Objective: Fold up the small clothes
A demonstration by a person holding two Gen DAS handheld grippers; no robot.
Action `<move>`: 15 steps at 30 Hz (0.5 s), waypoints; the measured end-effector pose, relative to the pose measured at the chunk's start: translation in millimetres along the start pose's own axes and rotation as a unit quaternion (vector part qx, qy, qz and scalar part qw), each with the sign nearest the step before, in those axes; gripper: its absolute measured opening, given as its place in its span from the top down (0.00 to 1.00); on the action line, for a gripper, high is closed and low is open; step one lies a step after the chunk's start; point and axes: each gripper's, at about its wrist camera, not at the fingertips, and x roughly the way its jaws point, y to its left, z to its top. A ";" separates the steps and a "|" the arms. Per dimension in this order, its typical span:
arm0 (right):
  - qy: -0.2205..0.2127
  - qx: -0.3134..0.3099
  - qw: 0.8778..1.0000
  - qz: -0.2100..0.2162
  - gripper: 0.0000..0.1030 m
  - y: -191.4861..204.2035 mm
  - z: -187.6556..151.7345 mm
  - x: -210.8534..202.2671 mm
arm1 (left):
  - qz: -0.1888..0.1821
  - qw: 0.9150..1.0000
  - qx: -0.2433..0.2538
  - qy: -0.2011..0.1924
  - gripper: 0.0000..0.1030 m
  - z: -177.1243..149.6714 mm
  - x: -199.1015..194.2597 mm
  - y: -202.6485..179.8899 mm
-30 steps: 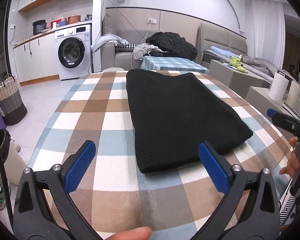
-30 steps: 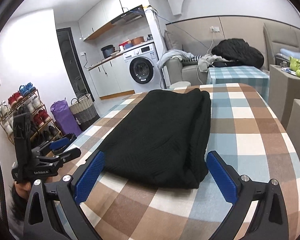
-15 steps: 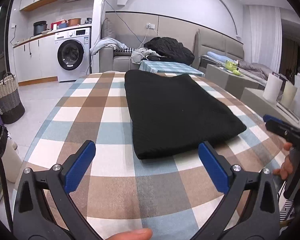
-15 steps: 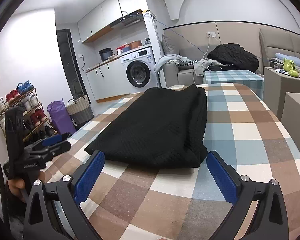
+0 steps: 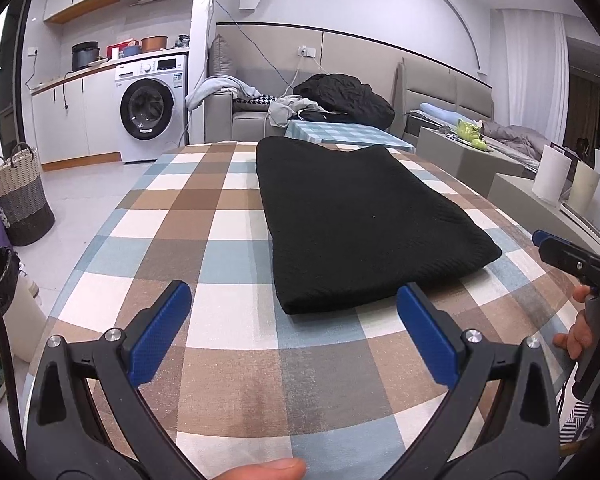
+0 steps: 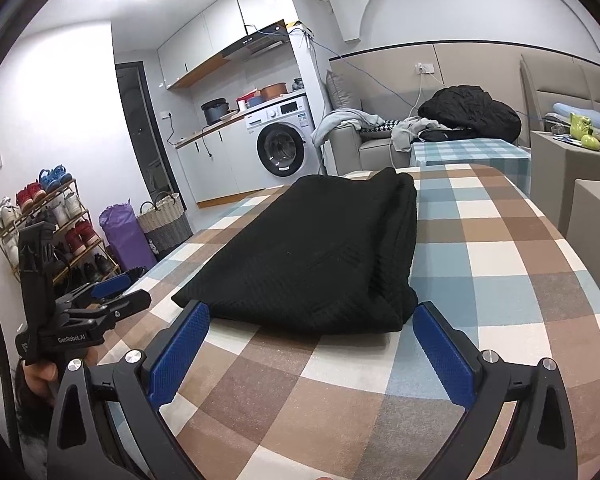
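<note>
Round table (image 5: 228,392) under a brown, blue and white checked cloth; folded black garment (image 5: 360,220) lying flat, nearer the right edge.

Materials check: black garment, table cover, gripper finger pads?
Black garment: looks like matte knit fabric; ribbed, chevron-like texture shows.
Table cover: apparently woven cloth, matte; fuzzy checked print, though coated fabric can't be ruled out.
Finger pads of the right hand-held gripper: blue, likely rubber or textured plastic; fine dimpled grid.
</note>
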 end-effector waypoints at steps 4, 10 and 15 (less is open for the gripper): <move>-0.001 -0.003 1.000 0.002 0.00 0.1 -0.3 0.1 | 0.001 1.000 0.003 0.001 0.01 0.1 -0.1 0.7; 0.002 -0.001 1.000 0.003 0.00 -1.5 -0.1 2.3 | 0.004 1.000 0.006 0.001 0.01 -0.3 1.6 1.7; 0.004 0.001 1.000 0.001 0.00 -3.3 0.1 3.6 | 0.006 1.000 0.009 0.004 0.01 -0.8 3.2 0.6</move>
